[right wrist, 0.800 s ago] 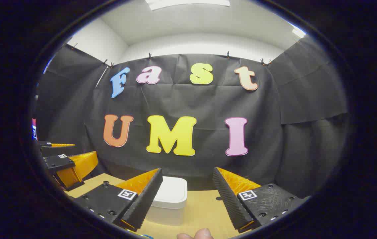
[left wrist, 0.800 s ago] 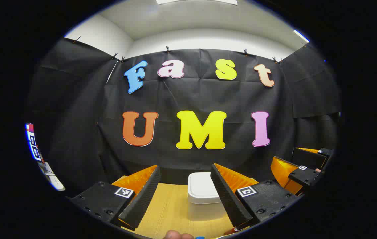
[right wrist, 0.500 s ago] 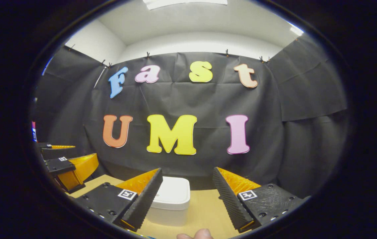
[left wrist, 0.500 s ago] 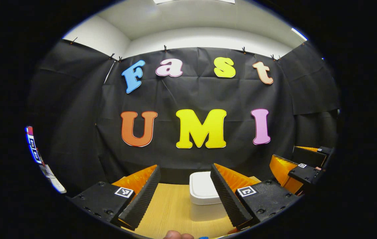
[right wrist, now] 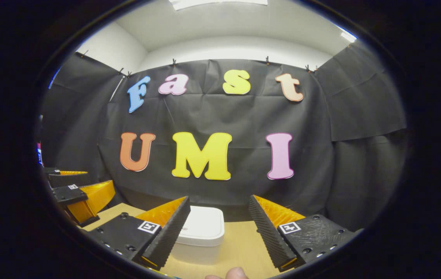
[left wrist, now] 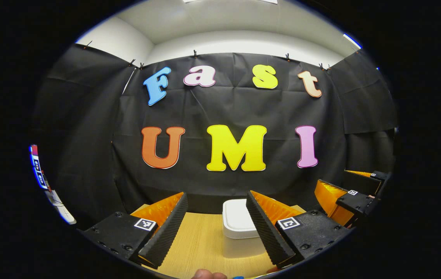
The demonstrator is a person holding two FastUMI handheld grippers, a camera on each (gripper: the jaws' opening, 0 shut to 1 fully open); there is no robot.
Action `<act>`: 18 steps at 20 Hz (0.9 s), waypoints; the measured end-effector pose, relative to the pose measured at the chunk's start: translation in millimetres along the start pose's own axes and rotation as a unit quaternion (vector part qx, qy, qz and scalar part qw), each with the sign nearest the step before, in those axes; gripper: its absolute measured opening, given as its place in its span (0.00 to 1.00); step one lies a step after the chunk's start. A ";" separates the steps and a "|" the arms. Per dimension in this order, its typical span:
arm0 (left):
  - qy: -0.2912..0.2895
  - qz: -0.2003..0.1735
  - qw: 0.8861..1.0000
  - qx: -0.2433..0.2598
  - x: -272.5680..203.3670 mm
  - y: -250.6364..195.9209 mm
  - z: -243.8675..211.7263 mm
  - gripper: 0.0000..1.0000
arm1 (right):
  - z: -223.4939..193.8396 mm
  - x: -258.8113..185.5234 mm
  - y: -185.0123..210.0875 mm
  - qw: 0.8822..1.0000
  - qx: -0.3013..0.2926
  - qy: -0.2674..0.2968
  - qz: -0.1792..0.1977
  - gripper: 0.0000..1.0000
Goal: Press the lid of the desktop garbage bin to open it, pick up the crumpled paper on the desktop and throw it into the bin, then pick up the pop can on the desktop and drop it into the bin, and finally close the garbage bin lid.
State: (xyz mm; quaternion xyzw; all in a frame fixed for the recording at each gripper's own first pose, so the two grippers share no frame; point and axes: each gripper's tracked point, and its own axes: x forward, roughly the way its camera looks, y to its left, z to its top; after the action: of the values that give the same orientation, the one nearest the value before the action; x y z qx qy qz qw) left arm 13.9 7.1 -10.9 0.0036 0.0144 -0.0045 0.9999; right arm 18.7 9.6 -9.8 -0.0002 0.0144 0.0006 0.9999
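Observation:
A white desktop bin (left wrist: 237,228) with its lid down stands on the wooden table (left wrist: 201,248), near the back wall. In the left gripper view my left gripper (left wrist: 216,201) is open with nothing between its fingers, and the bin sits ahead, partly behind the right finger. The right gripper (left wrist: 350,199) shows at the far right there. In the right gripper view my right gripper (right wrist: 218,205) is open and holds nothing; the bin (right wrist: 201,238) lies ahead, partly behind the left finger. The left gripper (right wrist: 76,193) shows at the far left there.
The black cloth wall (left wrist: 236,112) rises right behind the bin. A fingertip (left wrist: 208,275) shows at the bottom edge of the left gripper view, and another fingertip (right wrist: 232,274) at the bottom of the right gripper view. Bare wooden table (right wrist: 243,244) lies right of the bin.
Both views have shifted only slightly; the bin sits a touch farther right in the right gripper view. Both grippers stay open.

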 end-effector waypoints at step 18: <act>0.012 0.012 1.000 0.001 -11.4 -4.0 -7.3 0.97 | -42.7 56.0 14.9 0.996 -0.009 0.075 0.043 0.95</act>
State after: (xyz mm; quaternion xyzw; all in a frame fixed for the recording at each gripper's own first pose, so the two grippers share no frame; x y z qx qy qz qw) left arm 2.2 3.2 -18.0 0.0050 0.0268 0.0070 0.9996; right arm 73.5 24.6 -54.1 -0.0082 0.0892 0.0433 0.9950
